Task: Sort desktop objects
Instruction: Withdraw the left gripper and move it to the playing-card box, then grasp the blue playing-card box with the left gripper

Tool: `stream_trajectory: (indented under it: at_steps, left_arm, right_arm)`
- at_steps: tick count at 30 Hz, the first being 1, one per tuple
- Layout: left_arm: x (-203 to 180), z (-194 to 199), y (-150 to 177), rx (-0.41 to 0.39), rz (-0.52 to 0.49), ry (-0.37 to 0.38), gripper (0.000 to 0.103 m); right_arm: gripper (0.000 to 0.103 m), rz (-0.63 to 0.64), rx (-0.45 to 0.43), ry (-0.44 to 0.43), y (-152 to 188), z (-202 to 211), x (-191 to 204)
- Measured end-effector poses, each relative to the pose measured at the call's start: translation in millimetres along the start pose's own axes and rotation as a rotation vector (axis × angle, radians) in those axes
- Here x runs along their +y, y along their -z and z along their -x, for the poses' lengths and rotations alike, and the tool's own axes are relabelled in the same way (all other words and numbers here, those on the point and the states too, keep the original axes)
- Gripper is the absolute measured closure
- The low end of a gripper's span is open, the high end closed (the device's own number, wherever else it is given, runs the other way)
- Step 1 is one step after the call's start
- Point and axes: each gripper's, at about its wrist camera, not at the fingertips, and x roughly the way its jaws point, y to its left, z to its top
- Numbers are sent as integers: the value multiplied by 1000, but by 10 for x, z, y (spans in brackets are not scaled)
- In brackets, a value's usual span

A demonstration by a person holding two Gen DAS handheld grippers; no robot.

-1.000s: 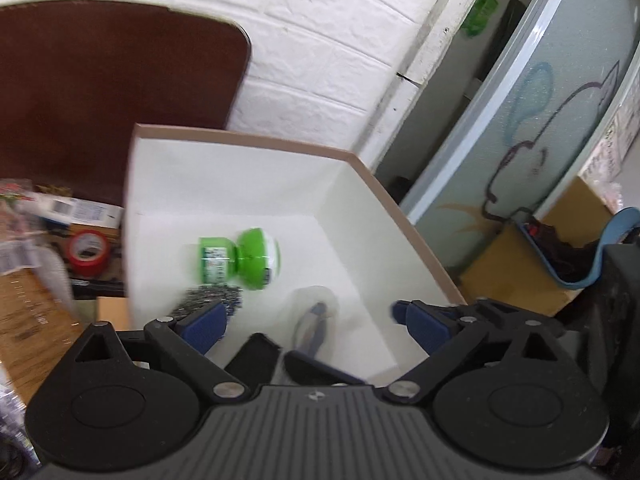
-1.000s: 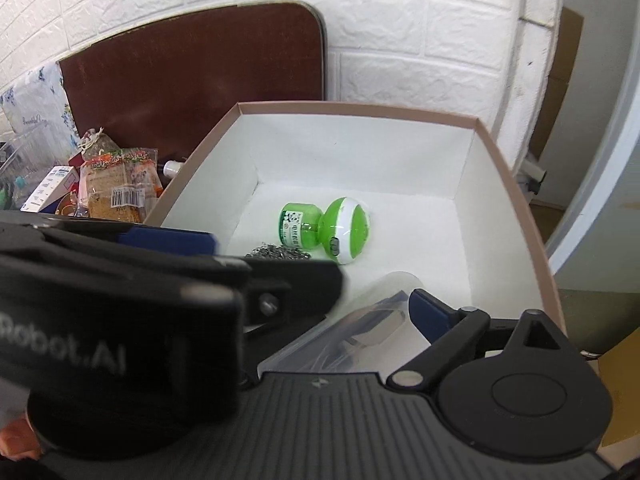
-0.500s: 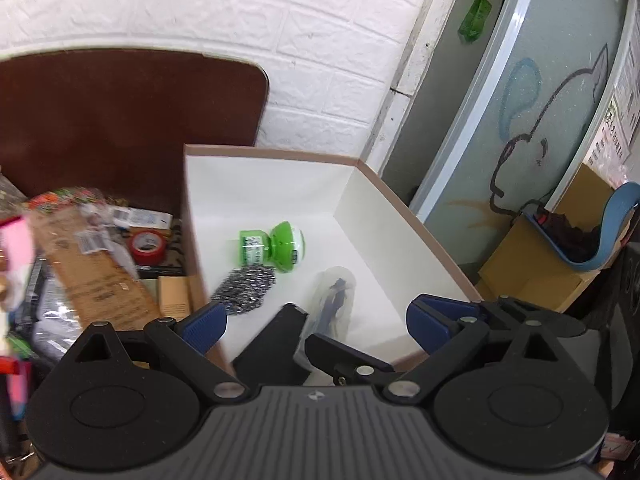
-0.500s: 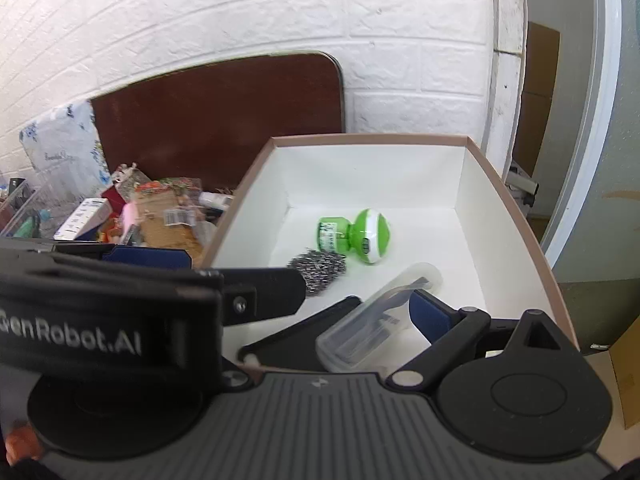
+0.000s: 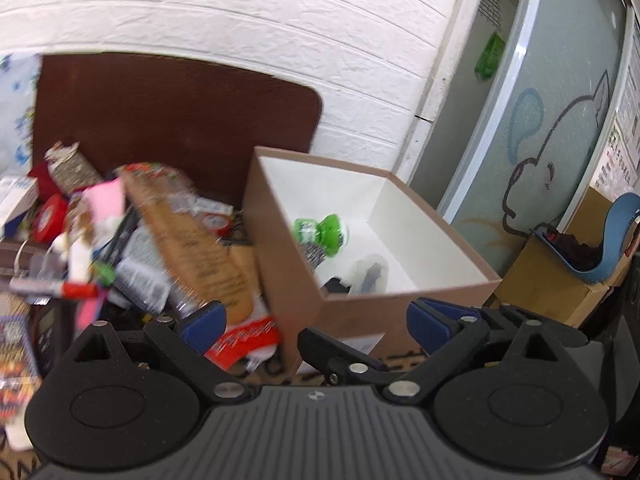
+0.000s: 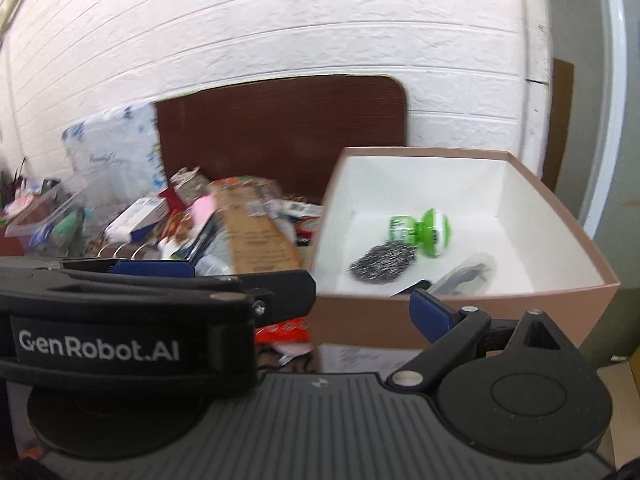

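A brown cardboard box (image 5: 408, 298) with a white inside holds a green and white bottle (image 5: 324, 232) lying on its side, a steel scourer (image 5: 314, 256), a clear case (image 5: 370, 276) and a black object (image 5: 336, 285). My left gripper (image 5: 316, 320) is open and empty, low in front of the box's near corner. In the right wrist view the box (image 6: 460, 322), bottle (image 6: 424, 232), scourer (image 6: 384, 266) and case (image 6: 466, 276) show again. My right gripper (image 6: 316, 316) is open and empty before the box wall. The left gripper's body (image 6: 120, 320) hides its left finger.
Left of the box lies a heap of clutter: a long cardboard-backed packet (image 5: 192, 248), red tape rolls (image 5: 48, 216), a red marker (image 5: 76, 290), a white carton (image 6: 138, 216). A dark brown board (image 5: 160, 120) leans on the brick wall. A cardboard box (image 5: 560, 284) stands right.
Both grippers have pulled back from over the box's inside to in front of its near wall, and both views have swung left onto the clutter heap. The box's contents lie as before.
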Motion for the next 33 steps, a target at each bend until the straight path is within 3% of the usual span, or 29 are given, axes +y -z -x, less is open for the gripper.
stream_trajectory:
  at_steps: [7,14,25,31,33]
  left_arm:
    - [414,293,392,0,76,-45,4]
    - [883,527,655,26,136,-152,4]
    - [1791,615,610,-29,265,-362,5]
    - [2025,502,566,-12,290,-326,17]
    - [2053,440,550,-3,274,-316,22]
  right_arm:
    - [8,95,14,-98,311,-90,562]
    - [8,153,101,-224,565,-356,1123]
    - [9,234,156,-345,629,-724,1600]
    - [11,249,178,-389,649,-973,1772]
    - [17,249,187,-407,649,-1040,1812]
